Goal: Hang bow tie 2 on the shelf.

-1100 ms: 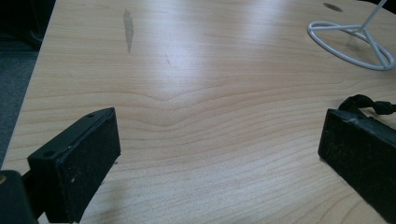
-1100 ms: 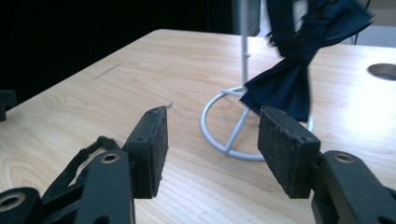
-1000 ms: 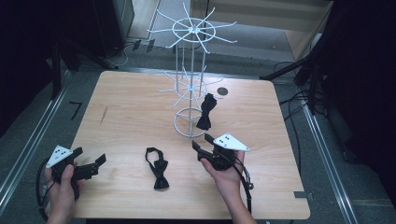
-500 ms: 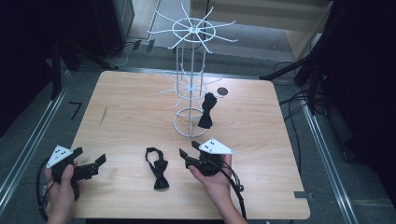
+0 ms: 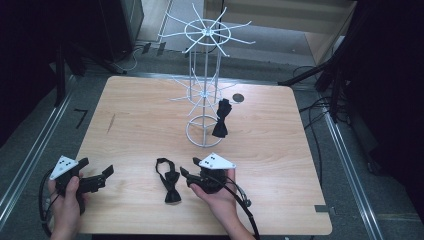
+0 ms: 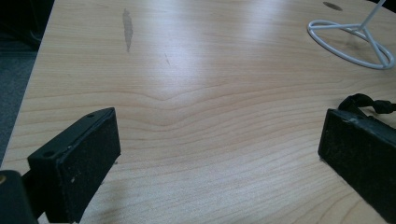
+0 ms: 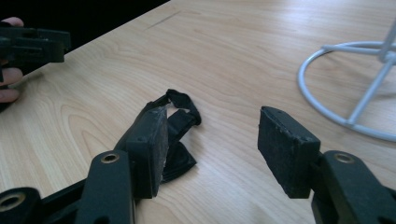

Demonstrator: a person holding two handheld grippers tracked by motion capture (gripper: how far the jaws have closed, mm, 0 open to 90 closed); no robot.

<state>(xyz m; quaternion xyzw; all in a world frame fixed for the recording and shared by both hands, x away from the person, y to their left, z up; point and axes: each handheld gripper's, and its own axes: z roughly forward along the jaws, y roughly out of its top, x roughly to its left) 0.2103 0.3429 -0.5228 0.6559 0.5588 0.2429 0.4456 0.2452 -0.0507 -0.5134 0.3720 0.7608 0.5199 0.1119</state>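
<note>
A black bow tie (image 5: 169, 181) lies flat on the wooden table (image 5: 130, 115), near its front edge. My right gripper (image 5: 186, 177) is just to its right, jaws pointing left at it and open. In the right gripper view the bow tie (image 7: 181, 122) sits just beyond the left pad, partly hidden by it, and nothing is between the pads of the right gripper (image 7: 212, 140). A second black bow tie (image 5: 220, 119) hangs on the white wire rack (image 5: 204, 85). My left gripper (image 5: 96, 168) rests open at the front left; between the left gripper's (image 6: 219, 140) pads is bare wood.
The rack's ring base (image 5: 202, 132) stands mid-table, behind the right gripper, with wire arms spreading above. A small dark disc (image 5: 238, 97) lies farther back. The bow tie's strap (image 6: 369, 102) peeks past the right jaw in the left gripper view. Cables trail off the table's front edge.
My right gripper has moved left and lower, closing in on the bow tie lying on the table. Its jaws kept the same opening. The left gripper stayed put.
</note>
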